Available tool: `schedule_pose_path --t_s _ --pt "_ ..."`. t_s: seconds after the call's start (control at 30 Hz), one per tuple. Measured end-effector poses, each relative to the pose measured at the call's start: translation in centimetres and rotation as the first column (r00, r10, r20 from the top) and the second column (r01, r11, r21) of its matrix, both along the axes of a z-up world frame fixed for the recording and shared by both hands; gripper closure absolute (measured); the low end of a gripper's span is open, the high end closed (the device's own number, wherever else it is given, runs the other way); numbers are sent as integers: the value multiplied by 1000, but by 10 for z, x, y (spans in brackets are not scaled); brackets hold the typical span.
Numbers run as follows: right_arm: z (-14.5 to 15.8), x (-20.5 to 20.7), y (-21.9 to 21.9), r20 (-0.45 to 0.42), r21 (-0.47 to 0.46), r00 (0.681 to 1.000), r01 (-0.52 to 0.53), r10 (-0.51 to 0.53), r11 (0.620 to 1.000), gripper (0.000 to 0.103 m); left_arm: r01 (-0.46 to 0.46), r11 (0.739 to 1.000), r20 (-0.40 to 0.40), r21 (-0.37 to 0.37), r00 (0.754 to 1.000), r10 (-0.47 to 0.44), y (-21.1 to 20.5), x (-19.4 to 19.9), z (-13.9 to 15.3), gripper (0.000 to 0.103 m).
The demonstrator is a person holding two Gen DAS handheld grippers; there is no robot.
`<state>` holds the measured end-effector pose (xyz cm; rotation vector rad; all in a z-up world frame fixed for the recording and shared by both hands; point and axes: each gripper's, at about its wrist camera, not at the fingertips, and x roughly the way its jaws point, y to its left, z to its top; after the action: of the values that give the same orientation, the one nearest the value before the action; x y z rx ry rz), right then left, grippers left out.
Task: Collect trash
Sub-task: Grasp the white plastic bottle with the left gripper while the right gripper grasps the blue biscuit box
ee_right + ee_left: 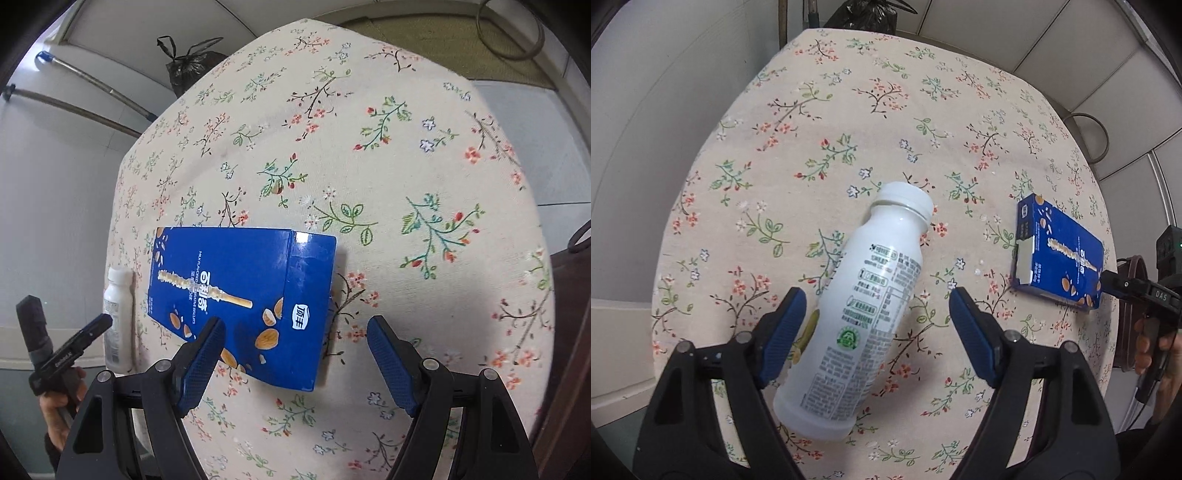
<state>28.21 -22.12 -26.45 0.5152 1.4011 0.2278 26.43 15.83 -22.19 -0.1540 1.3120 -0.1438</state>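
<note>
A white plastic bottle (866,306) lies on its side on the floral tablecloth (871,122), cap pointing away. My left gripper (877,301) is open, its blue pads on either side of the bottle's body, not touching it. A blue biscuit box (243,299) lies flat on the cloth; it also shows in the left wrist view (1062,254). My right gripper (295,330) is open, hovering at the box's near end, which sits partly between its pads. The bottle also shows small in the right wrist view (118,317), with the left gripper (74,345) next to it.
A tied black trash bag (192,62) sits on the floor past the table's far edge, also in the left wrist view (871,14). A mop handle (92,85) leans on the wall. A dark wooden chair (1130,314) stands at the table's right side.
</note>
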Motion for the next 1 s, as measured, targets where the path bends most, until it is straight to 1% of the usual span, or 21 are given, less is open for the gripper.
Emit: schedule_pose_path --t_s 0.07,0.1,0.13,0.17,0.2,0.23,0.27,0.3,0.33,0.43,0.63,0.7,0.8,0.83,0.93,1.0 --pt "1 2 2 23 8 1000 -4 4 1000 24 9 1000 -13 6 1000 -9 -1 1 -3 30" --pt "2 2 3 34 22 999 -8 7 1000 29 14 1000 -18 12 1000 -13 -2 1 -4 33" --pt "1 3 4 36 36 999 -9 8 999 35 16 1000 -28 15 999 -15 -2 2 -6 37" --pt "1 3 5 34 52 999 -9 7 999 39 14 1000 -39 16 999 -13 -1 2 -7 40" --pt "0 4 6 31 57 999 -7 6 998 44 11 1000 -54 16 999 -11 0 2 -9 46" --pt "1 3 6 30 57 1000 -6 4 998 52 11 1000 -66 10 998 -10 1 2 -11 46" --pt "2 3 7 31 55 1000 -5 3 998 57 10 1000 -70 5 997 -10 1 1 -11 47" --pt "3 3 6 32 56 999 1 -2 998 65 11 1000 -73 7 997 -11 1 0 -11 47" --pt "6 3 7 36 64 999 7 -10 998 69 15 1000 -77 11 997 -14 1 -1 -11 47" --pt "17 1 6 62 101 998 23 -29 995 74 31 999 -82 26 996 -28 -3 -4 -10 48" --pt "33 1 15 96 215 995 20 -41 976 79 44 998 -76 47 996 -40 -8 -8 -11 49" --pt "37 2 22 107 238 993 21 -48 971 80 42 998 -76 47 996 -38 -10 -8 -12 49" --pt "39 8 34 114 302 992 19 -56 953 80 47 998 -70 51 997 -44 -10 -9 -12 49" --pt "39 10 40 116 305 992 18 -56 952 81 49 997 -68 54 997 -45 -11 -9 -12 49" --pt "39 15 51 126 296 991 3 -42 955 88 45 997 -64 60 997 -41 -11 -7 -11 49" --pt "42 18 58 136 295 990 -10 -32 955 91 45 997 -50 69 998 -41 -9 -12 -6 50"
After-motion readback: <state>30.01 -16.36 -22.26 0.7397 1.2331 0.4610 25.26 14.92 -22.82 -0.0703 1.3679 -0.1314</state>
